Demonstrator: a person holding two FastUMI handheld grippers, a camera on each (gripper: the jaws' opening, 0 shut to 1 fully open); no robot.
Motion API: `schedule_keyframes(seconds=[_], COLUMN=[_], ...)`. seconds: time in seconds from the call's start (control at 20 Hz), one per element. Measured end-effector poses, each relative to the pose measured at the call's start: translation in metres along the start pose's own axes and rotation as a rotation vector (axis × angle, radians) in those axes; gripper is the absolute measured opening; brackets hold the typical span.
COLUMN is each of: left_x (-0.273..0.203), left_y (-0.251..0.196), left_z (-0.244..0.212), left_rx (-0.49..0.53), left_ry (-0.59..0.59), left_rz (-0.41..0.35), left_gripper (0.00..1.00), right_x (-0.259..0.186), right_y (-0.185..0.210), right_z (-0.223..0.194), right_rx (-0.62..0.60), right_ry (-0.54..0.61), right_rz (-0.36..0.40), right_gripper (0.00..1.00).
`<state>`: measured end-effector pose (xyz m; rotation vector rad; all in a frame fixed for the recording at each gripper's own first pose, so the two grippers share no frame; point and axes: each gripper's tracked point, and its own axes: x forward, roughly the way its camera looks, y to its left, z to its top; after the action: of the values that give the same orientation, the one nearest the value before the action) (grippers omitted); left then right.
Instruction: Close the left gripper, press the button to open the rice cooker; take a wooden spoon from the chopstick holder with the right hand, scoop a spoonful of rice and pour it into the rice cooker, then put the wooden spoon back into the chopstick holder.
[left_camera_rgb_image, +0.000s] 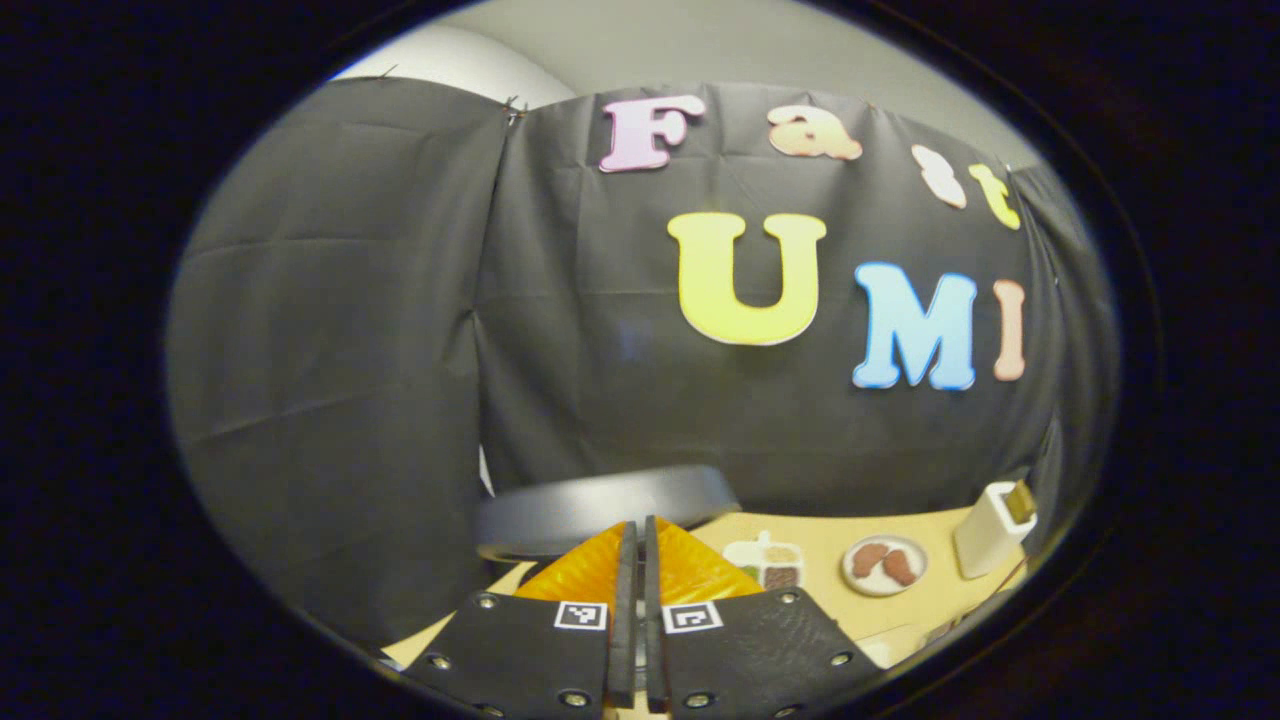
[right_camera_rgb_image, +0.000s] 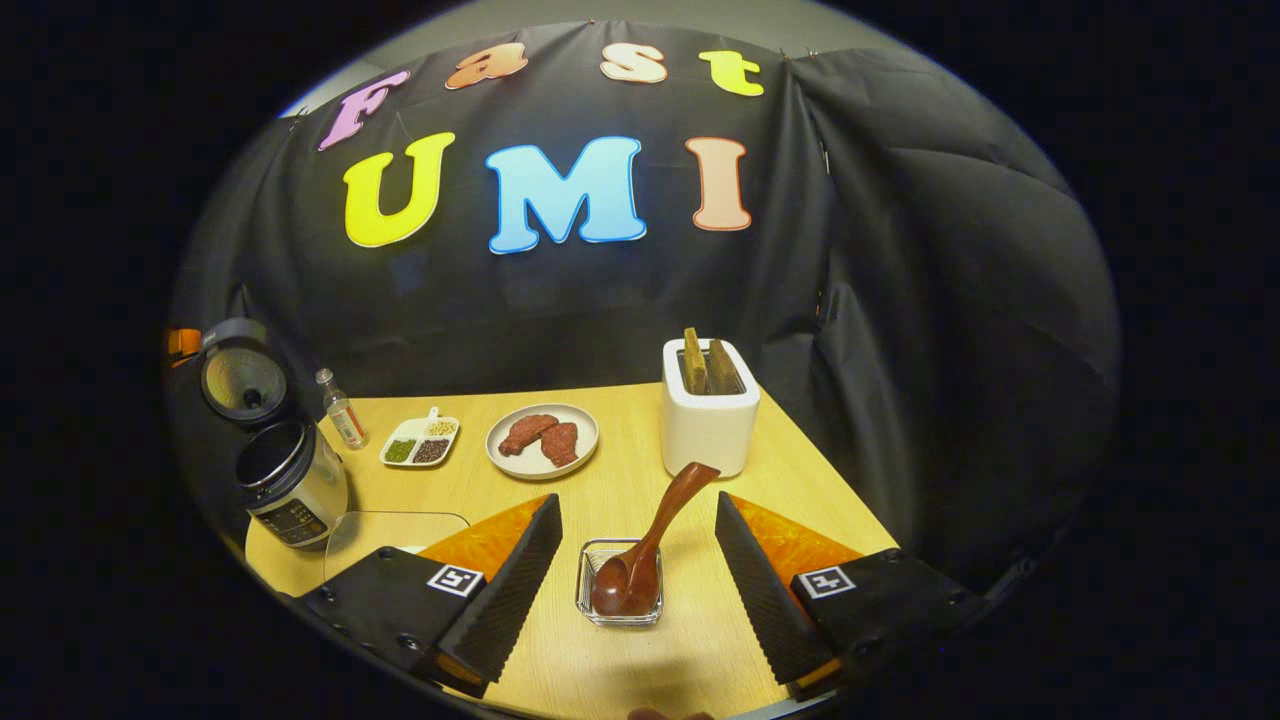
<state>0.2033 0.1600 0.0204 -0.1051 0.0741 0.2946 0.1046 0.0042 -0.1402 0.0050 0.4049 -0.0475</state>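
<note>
Left closed tight, right spread wide

The left gripper (left_camera_rgb_image: 636, 560) is holding its two black fingers pressed together, pointing forward and slightly up, nothing between them. The right gripper (right_camera_rgb_image: 637, 545) is hanging low and angling downward, its ribbed fingers (right_camera_rgb_image: 520, 580) standing well apart and gripping nothing.

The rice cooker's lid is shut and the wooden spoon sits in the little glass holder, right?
Not quite. The rice cooker has its lid open, tipped up behind the pot, as the right gripper view shows. The rest holds: the wooden spoon does sit in the little glass holder, between the open fingers of the right gripper.
</note>
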Motion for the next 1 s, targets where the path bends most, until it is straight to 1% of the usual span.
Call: schedule_keyframes(seconds=[0.1, 0.15, 0.25, 0.3, 0.4, 0.45, 0.55, 0.6, 0.65, 0.7, 0.75, 0.8, 0.85, 0.9, 1.0], left_x=[-0.022, -0.031, -0.049, -0.057, -0.073, -0.079, -0.093, -0.1, -0.108, -0.116, -0.124, -0.133, -0.14, -0.148, -0.162], left_y=[-0.011, -0.018, -0.028, -0.031, -0.04, -0.043, -0.053, -0.057, -0.06, -0.058, -0.059, -0.063, -0.065, -0.063, -0.055], left_z=[-0.004, -0.007, -0.013, -0.012, -0.016, -0.022, -0.033, -0.038, -0.042, -0.049, -0.057, -0.064, -0.07, -0.076, -0.09], left_rx=[-0.066, -0.084, -0.074, -0.054, 0.001, 0.031, 0.068, 0.071, 0.066, 0.059, 0.052, 0.045, 0.04, 0.038, 0.03], left_ry=[-0.032, -0.045, -0.069, -0.089, -0.099, -0.088, -0.071, -0.065, -0.059, -0.045, -0.028, -0.015, -0.007, 0.004, 0.027], left_rz=[-0.037, -0.054, -0.063, -0.056, -0.036, -0.015, 0.005, 0.018, 0.042, 0.079, 0.103, 0.111, 0.123, 0.142, 0.181], left_gripper=[0.19, 0.38, 0.77, 0.82, 0.85, 0.83, 0.84, 0.83, 0.83, 0.83, 0.83, 0.83, 0.83, 0.84, 0.83], right_x=[0.009, 0.013, 0.022, 0.026, 0.036, 0.041, 0.051, 0.056, 0.062, 0.067, 0.071, 0.08, 0.088, 0.094, 0.107], right_y=[-0.004, -0.006, -0.012, -0.015, -0.017, -0.016, -0.015, -0.016, -0.016, -0.017, -0.017, -0.018, -0.02, -0.022, -0.022], right_z=[-0.003, -0.005, -0.009, -0.013, -0.021, -0.026, -0.034, -0.038, -0.04, -0.044, -0.046, -0.05, -0.054, -0.057, -0.063], right_rx=[0.0, 0.002, 0.007, 0.013, 0.012, 0.002, -0.008, -0.003, 0.004, 0.011, 0.019, 0.024, 0.028, 0.036, 0.061], right_ry=[0.012, 0.022, 0.039, 0.046, 0.07, 0.086, 0.118, 0.134, 0.148, 0.162, 0.177, 0.193, 0.208, 0.221, 0.246], right_rz=[0.01, 0.017, 0.024, 0.031, 0.054, 0.068, 0.099, 0.117, 0.131, 0.144, 0.158, 0.169, 0.172, 0.175, 0.189], right_gripper=[0.98, 0.98, 0.98, 0.98, 0.98, 0.96, 0.96, 0.96, 0.94, 0.94, 0.96, 0.96, 0.93, 0.96, 0.98])
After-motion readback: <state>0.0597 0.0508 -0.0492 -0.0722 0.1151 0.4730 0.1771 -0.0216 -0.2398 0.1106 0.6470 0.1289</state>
